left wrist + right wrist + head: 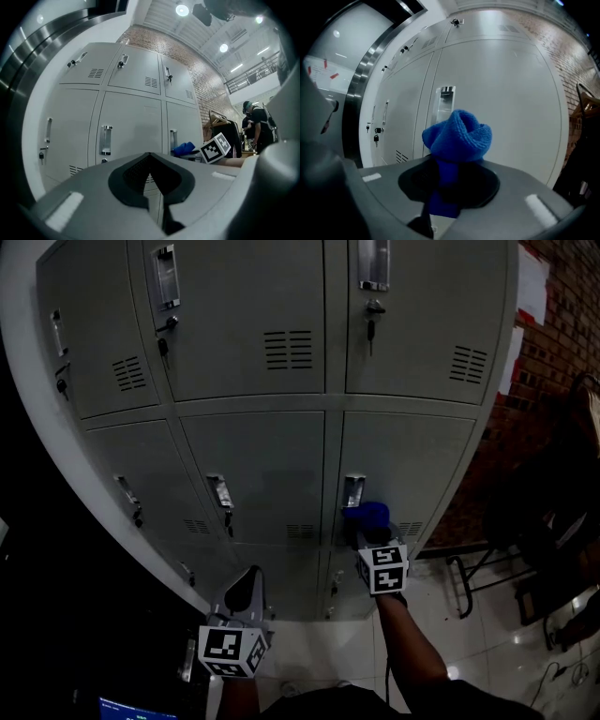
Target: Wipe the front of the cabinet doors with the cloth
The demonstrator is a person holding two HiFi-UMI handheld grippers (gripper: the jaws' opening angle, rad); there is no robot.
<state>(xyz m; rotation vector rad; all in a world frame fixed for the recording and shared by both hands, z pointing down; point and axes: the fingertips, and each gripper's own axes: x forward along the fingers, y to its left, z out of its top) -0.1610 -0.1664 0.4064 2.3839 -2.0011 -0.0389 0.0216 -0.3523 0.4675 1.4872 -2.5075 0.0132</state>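
**Q:** Left gripper hangs low, jaws together on nothing. And the other?

**A:** The right gripper has its jaws pinched on the cloth, a bunched blue knit, held near the lower right cabinet door. The cloth could catch on the handle and pull loose.
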